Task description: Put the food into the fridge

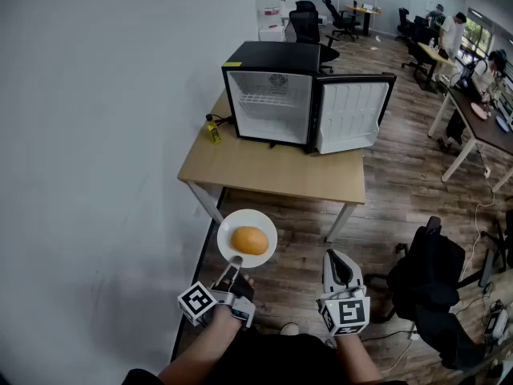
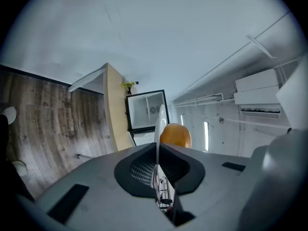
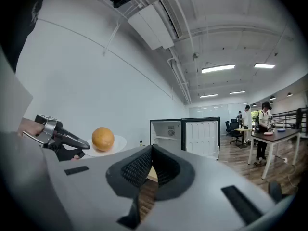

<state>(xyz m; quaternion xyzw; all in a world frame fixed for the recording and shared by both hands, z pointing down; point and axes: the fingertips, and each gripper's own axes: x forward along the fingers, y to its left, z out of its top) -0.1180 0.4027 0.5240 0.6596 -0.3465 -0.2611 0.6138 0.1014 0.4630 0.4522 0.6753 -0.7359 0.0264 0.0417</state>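
Note:
A round orange food item (image 1: pixel 249 240) lies on a white plate (image 1: pixel 260 221). My left gripper (image 1: pixel 234 261) is shut on the plate's near rim and holds it level above the floor. In the left gripper view the plate (image 2: pixel 158 126) shows edge-on between the pads, with the food (image 2: pixel 175 135) behind. My right gripper (image 1: pixel 341 265) hangs to the right of the plate, shut and empty; its closed jaws (image 3: pixel 150 150) point toward the fridge. The black mini fridge (image 1: pixel 272 95) stands on the wooden table (image 1: pixel 272 171), its door (image 1: pixel 350 112) swung open to the right and its white inside bare.
A small yellow bottle (image 1: pixel 214 132) stands left of the fridge. A white wall runs along the left. A black office chair (image 1: pixel 429 275) stands on the wood floor at the right. Desks, chairs and people fill the far right.

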